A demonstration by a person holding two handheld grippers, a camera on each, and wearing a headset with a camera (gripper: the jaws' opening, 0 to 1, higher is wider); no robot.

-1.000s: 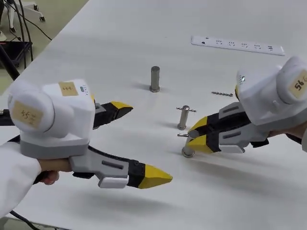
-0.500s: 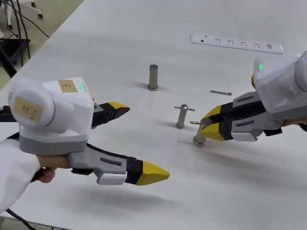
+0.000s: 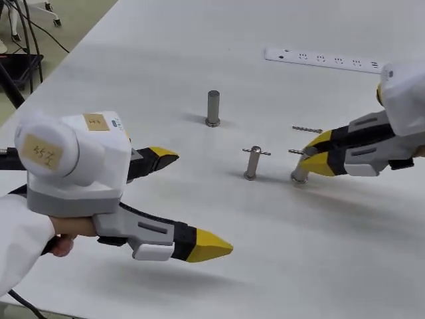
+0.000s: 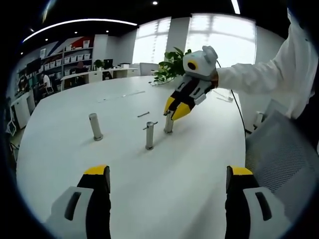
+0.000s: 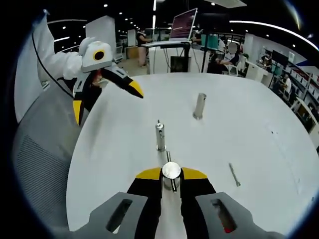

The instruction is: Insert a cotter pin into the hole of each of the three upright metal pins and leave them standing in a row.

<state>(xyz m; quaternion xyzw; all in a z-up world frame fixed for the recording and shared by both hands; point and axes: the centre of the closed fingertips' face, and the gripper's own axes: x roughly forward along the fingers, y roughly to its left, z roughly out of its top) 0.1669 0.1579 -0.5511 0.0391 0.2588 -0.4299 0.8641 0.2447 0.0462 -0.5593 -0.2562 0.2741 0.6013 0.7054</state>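
Observation:
Three upright metal pins stand on the white table (image 3: 166,60). The far pin (image 3: 213,108) (image 5: 199,105) (image 4: 94,127) has no cotter pin. A cotter pin crosses the top of the middle pin (image 3: 252,163) (image 5: 160,135) (image 4: 149,135). My right gripper (image 3: 309,158) (image 5: 171,175) is shut on the third pin (image 3: 301,171) (image 5: 171,170), which also carries a cotter pin and touches the table right of the middle one. One loose cotter pin (image 3: 307,129) (image 5: 233,174) lies beyond it. My left gripper (image 3: 189,199) (image 4: 167,174) hangs open and empty at the near left.
A white power strip (image 3: 325,61) lies at the far right of the table. The table's left edge drops to a floor with cables and a chair base (image 3: 26,26). In the right gripper view, a grey mesh chair (image 5: 40,164) stands beside the table.
My right gripper has carried its pin to the right and a little farther away, from near-right of the middle pin to level with it. The left gripper has barely moved.

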